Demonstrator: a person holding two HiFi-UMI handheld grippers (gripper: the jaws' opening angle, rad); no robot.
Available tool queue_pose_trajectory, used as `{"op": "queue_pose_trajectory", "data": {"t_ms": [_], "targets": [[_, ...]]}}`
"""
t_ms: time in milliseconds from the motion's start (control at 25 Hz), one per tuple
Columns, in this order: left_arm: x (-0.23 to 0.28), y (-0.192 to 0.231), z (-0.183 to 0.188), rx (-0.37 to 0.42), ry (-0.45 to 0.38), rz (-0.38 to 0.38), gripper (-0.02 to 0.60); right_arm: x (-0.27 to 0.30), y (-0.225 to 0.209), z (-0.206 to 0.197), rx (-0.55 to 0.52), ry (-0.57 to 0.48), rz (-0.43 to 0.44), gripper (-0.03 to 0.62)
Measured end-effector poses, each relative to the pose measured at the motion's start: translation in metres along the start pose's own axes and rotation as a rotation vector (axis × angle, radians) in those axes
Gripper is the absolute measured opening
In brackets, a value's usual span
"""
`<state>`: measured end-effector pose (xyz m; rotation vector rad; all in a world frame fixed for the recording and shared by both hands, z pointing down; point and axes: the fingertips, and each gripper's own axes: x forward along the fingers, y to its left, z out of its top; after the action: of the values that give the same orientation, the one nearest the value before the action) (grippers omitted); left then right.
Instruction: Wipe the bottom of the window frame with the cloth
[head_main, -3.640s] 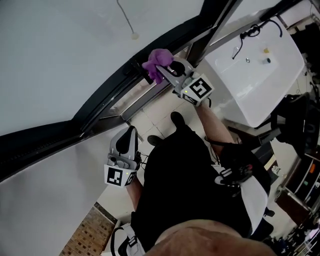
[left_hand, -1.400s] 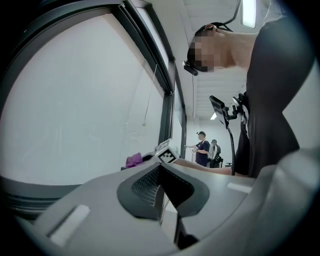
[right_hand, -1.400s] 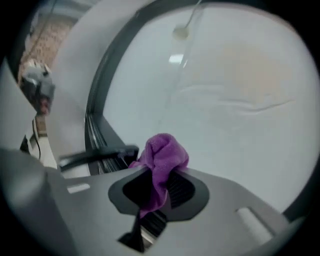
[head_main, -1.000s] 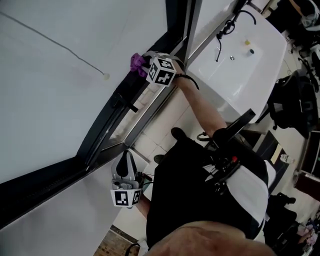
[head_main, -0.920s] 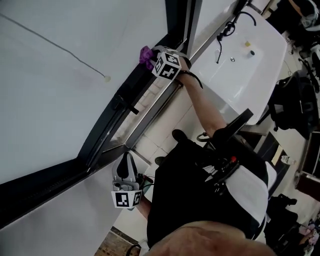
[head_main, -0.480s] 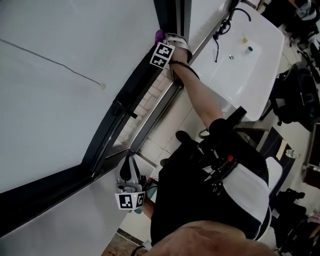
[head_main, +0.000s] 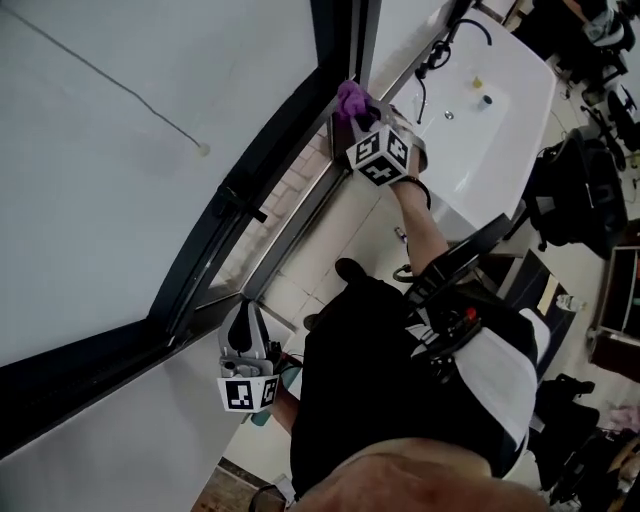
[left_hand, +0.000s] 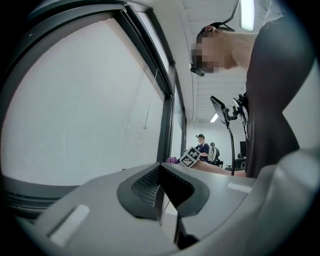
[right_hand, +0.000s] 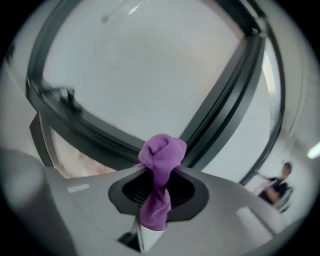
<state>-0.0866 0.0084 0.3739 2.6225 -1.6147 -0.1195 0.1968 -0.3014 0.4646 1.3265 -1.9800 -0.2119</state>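
Mid-wipe: the right gripper (head_main: 360, 115) pinched the cloth (head_main: 350, 98) near the window frame (head_main: 285, 140); the left gripper (head_main: 243, 335) was pressed together, empty. Next, probably a firm stroke along the bottom.

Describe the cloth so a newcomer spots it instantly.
Follow the dark window frame to its corner beside the white sink. There the right gripper pinches a small bunched cloth. It is the only purple thing among grey, black and white.

Window frame (right_hand: 95, 132) motion-blurred; cloth (right_hand: 161, 155) contact with it unclear.
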Motion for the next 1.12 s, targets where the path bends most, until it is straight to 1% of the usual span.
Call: {"op": "queue_pose_trajectory", "data": {"t_ms": [40,120,160,200,240,320,440,640,840,960,1120], "targets": [[0.002,-0.001,0.001,0.001,-0.006,-0.013,0.000,-0.022,0.017,0.016,0.126,-0.141,0.121,0.069],[0.006,-0.004,0.005,0.010,-0.020,-0.044,0.000,-0.071,0.046,0.057,0.389,-0.446,0.389,0.069],[0.008,-0.006,0.007,0.014,-0.031,-0.057,0.000,-0.097,0.056,0.077,0.496,-0.578,0.507,0.069],[0.009,-0.007,0.010,0.015,-0.043,-0.066,0.000,-0.122,0.066,0.095,0.569,-0.679,0.601,0.069],[0.009,-0.007,0.013,0.013,-0.057,-0.069,0.000,-0.143,0.076,0.108,0.604,-0.750,0.669,0.069],[0.004,-0.007,0.021,0.007,-0.082,-0.057,0.000,-0.175,0.103,0.126,0.588,-0.827,0.756,0.069],[-0.001,-0.004,0.032,-0.007,-0.125,-0.034,0.000,-0.206,0.137,0.145,0.536,-0.881,0.852,0.069],[-0.012,0.005,0.029,-0.026,-0.134,0.006,0.000,-0.216,0.184,0.146,0.423,-0.837,0.943,0.069],[-0.023,0.006,0.026,-0.021,-0.121,0.031,0.000,-0.221,0.213,0.154,0.388,-0.831,1.016,0.069],[-0.024,0.004,0.025,-0.021,-0.121,0.030,0.000,-0.225,0.223,0.157,0.372,-0.826,1.050,0.069],[-0.022,0.000,0.025,-0.024,-0.120,0.019,0.000,-0.237,0.236,0.160,0.298,-0.840,1.076,0.069]]}}
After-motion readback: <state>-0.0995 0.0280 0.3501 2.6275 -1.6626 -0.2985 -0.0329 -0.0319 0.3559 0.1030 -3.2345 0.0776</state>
